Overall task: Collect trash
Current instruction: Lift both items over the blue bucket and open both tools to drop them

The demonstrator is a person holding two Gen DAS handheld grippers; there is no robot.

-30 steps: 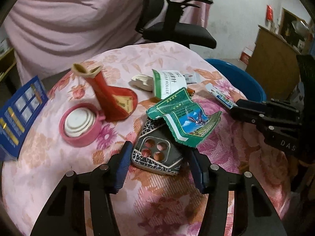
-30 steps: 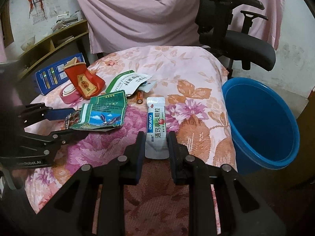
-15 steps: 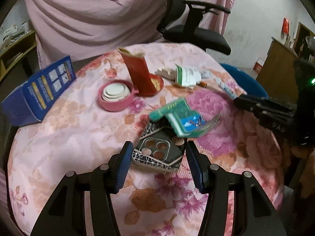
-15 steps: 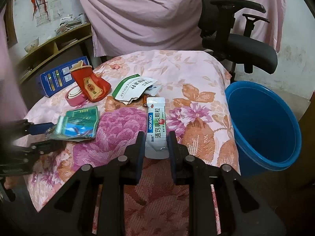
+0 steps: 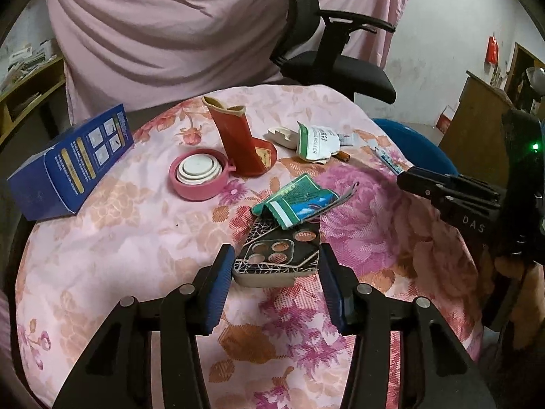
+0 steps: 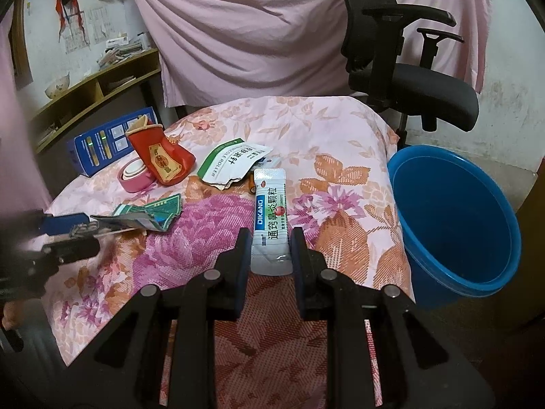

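Note:
My left gripper (image 5: 276, 272) is shut on a black patterned phone case (image 5: 279, 259) and holds it just above the flowered tablecloth; a crumpled green wrapper (image 5: 299, 201) rests on its far end. My right gripper (image 6: 267, 255) is shut on a white DIKANG sachet (image 6: 270, 214) above the table's right side. A torn green-and-white packet (image 6: 235, 163) lies on the cloth behind it. A blue bucket (image 6: 456, 225) stands on the floor to the right of the table. The left gripper with the case and wrapper (image 6: 150, 214) shows at the left of the right wrist view.
A red boot-shaped pouch (image 5: 238, 143), a pink round container (image 5: 199, 177) and a blue box (image 5: 68, 167) stand at the table's far left. A black office chair (image 6: 408, 75) stands behind the table. A wooden shelf (image 6: 85, 92) is at the back left.
My left gripper has pulled back and to the left with the phone case, the green wrapper riding on it. My right gripper has drawn back slightly with the sachet.

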